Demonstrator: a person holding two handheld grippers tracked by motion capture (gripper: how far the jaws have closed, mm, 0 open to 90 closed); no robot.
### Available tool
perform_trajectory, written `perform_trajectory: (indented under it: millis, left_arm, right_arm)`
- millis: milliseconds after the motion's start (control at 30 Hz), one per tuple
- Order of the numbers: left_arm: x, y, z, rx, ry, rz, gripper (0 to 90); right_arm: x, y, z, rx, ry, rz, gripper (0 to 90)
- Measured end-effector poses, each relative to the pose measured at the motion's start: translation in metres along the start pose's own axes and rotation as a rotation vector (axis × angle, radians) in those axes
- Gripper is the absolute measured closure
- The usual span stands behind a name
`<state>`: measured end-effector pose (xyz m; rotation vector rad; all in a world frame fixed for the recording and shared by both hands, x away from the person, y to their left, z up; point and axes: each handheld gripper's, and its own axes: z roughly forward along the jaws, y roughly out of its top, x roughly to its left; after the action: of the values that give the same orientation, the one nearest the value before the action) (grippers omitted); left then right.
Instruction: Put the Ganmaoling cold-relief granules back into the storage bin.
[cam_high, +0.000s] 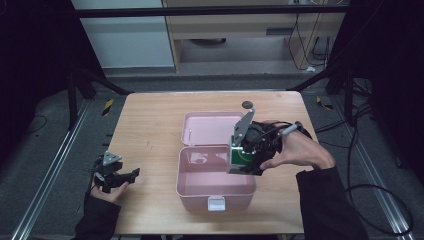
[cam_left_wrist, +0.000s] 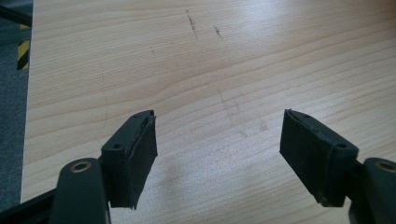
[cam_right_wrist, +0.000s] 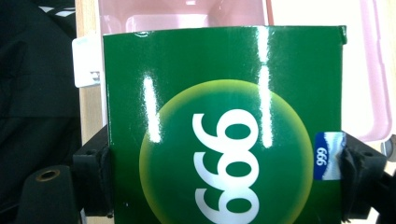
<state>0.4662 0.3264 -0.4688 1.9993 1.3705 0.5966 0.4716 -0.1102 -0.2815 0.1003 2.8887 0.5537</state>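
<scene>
Left of the pink box (cam_high: 215, 192), you have bare surface (cam_high: 150, 140) to pass over, and your left claw (cam_high: 131, 175) sits wide open above it. Over the box's right rim, your right claw (cam_high: 240, 167) and its green carton (cam_high: 239, 159) block entry; the raised lid (cam_high: 212, 127) walls the far side.

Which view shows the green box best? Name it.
The right gripper view: the green box fills it, printed face readable, clamped between the fingers. The high view shows it small, over the pink case. The left gripper view faces bare table.

A small dark disc (cam_high: 247, 104) lies on the wooden table (cam_high: 150, 125).
</scene>
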Motion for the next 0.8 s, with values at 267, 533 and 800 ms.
perform_trajectory:
  millis: [267, 533, 800]
  left_arm:
    - [0.000, 0.000, 0.000, 0.000, -0.001, 0.000, 26.7]
    - [0.000, 0.000, 0.000, 0.000, -0.003, -0.001, 26.8]
    - [0.001, 0.000, -0.001, 0.001, -0.001, 0.002, 26.8]
  right_arm:
    - [0.001, 0.010, 0.015, 0.019, 0.014, -0.015, 16.1]
    - [0.000, 0.012, 0.031, 0.035, 0.049, -0.009, 16.1]
    - [0.001, 0.015, 0.044, 0.050, 0.066, -0.019, 16.1]
